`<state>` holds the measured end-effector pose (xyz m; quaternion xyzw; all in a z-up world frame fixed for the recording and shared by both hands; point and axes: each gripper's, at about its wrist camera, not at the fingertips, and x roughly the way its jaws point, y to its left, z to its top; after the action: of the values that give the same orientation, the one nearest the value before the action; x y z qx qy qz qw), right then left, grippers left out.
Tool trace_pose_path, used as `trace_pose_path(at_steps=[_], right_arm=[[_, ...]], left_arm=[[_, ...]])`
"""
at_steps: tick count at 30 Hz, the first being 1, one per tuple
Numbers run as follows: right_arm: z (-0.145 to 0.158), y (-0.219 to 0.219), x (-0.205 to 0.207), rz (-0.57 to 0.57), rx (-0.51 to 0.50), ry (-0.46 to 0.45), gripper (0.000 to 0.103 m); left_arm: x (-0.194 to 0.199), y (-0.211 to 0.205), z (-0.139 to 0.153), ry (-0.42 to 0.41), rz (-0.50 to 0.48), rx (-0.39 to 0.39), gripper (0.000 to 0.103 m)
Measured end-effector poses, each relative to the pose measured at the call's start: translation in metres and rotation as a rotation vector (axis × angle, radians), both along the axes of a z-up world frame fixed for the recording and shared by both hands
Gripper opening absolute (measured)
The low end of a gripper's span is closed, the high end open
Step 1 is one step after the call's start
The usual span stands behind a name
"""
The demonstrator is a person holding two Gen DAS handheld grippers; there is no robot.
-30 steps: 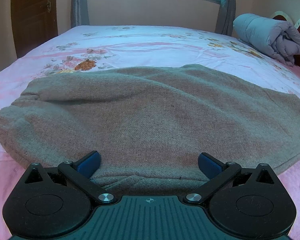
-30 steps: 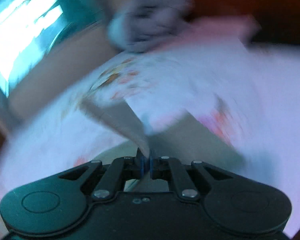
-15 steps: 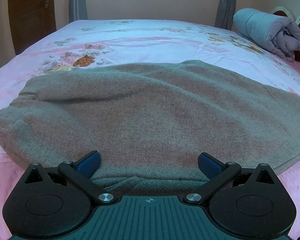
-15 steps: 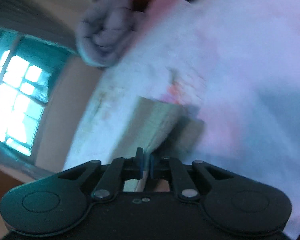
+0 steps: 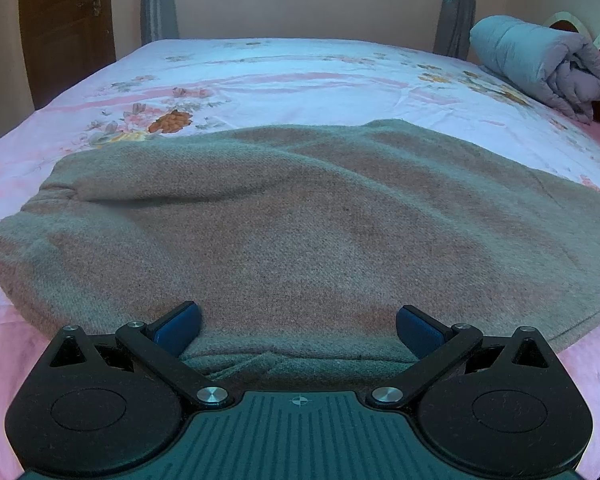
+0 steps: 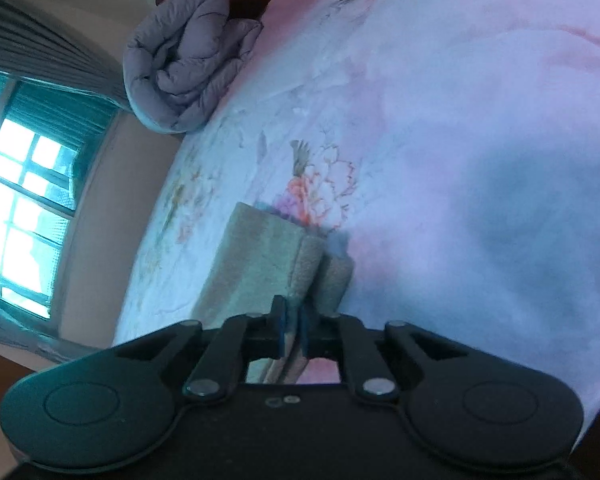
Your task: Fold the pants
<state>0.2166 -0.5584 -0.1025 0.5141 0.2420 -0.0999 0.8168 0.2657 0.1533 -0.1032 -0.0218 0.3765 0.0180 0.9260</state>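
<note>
Lying broad across the near half of the bed [image 5: 300, 68], the grey-brown pants [image 5: 300, 220] spread from a rumpled, bunched end on the left to a flatter stretch that runs out of sight on the right. Their near hem sits right under the left gripper [image 5: 298, 324], whose blue-padded fingers [image 5: 176, 322] stand wide apart on either side of a small raised crease of cloth, holding nothing. From the right wrist view, the right gripper [image 6: 291, 326] is turned on its side and its two pads are pinched tight on a narrow doubled edge of the pants [image 6: 268, 256], the cloth rising out of the clamp and stretching away as a tilted band over the flowered sheet. Beyond the far edge of the garment, the floral bedsheet [image 5: 284, 80] runs smooth and uncluttered to the wall under the window [image 6: 16, 208], which leaves a wide flat stretch behind the pants. A rolled grey quilt [image 5: 540, 60] sits at the far right corner by the headboard, well apart from the pants. The pink border of the sheet shows along the near side, just beside the left gripper's body. A dark wooden door [image 5: 66, 28] stands off the left side of the bed.
</note>
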Motion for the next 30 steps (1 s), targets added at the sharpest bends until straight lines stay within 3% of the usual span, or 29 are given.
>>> trace_pose_path(at_steps=[3,7,8,10,16,20,23,26,28,30], right_arm=[[0.0,0.001,0.0,0.004,-0.062,0.023,0.0],[-0.009,-0.008,-0.005,-0.018,0.054,0.004,0.004],[0.0,-0.005,-0.009,-0.041,0.012,-0.002,0.014],[0.02,0.005,-0.012,-0.039,-0.101,0.006,0.016],[0.06,0.094,0.029,0.293,-0.297,-0.045,0.016],[0.074,0.208,0.078,0.591,-0.428,-0.094,0.021],[0.075,0.291,0.113,0.791,-0.46,-0.143,0.023],[0.071,0.362,0.144,0.943,-0.483,-0.16,0.025],[0.066,0.408,0.157,1.04,-0.513,-0.186,0.025],[0.063,0.437,0.171,1.096,-0.534,-0.194,0.026]], left_arm=[[0.0,0.0,-0.001,-0.005,0.001,0.0,0.103],[-0.002,0.0,-0.001,-0.016,0.002,0.0,0.103],[-0.003,0.001,-0.001,-0.024,0.0,0.001,0.103],[-0.005,0.002,0.0,-0.041,0.008,-0.008,0.103],[-0.016,0.03,0.025,-0.159,0.19,-0.057,0.103],[-0.015,0.069,0.033,-0.149,0.266,-0.008,0.103],[-0.018,0.095,0.037,-0.153,0.229,-0.058,0.103],[-0.02,0.096,0.045,-0.165,0.252,0.066,0.103],[-0.029,0.107,0.051,-0.231,0.262,0.01,0.103],[-0.026,0.122,0.048,-0.208,0.289,-0.014,0.103]])
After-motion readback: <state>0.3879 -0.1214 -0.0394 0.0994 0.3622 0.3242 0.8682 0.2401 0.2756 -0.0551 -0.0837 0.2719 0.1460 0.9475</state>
